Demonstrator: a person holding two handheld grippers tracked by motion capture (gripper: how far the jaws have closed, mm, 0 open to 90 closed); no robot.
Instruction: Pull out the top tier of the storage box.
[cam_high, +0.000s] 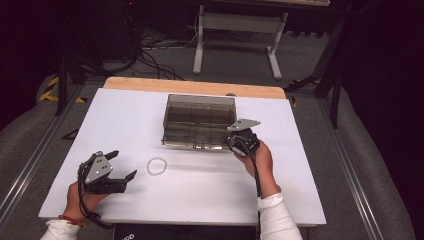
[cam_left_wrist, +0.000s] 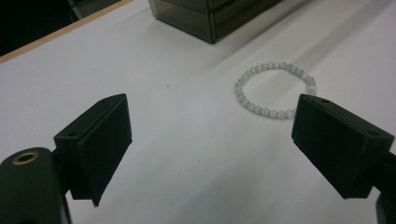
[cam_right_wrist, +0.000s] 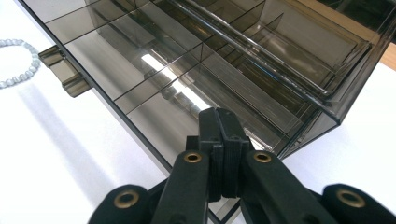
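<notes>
Black jaws of the right tool (cam_right_wrist: 219, 140), pressed shut on nothing, rest at the smoked box's (cam_high: 200, 120) front edge, at its 5 o'clock corner. Left tool (cam_high: 122, 165) waits wide open on the white counter (cam_high: 300, 200), the bead bracelet (cam_left_wrist: 275, 91) lying loose at its 2 o'clock. Judged step: box steadied for loading; next, the left tool must close over the beads.

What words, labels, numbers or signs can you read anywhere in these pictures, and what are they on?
No text can be read.
The dark strip at the table's near edge carries pale marks, too small and blurred to read.
The smoky plastic organizer box, the bead bracelet and the white table carry no lettering.
</notes>
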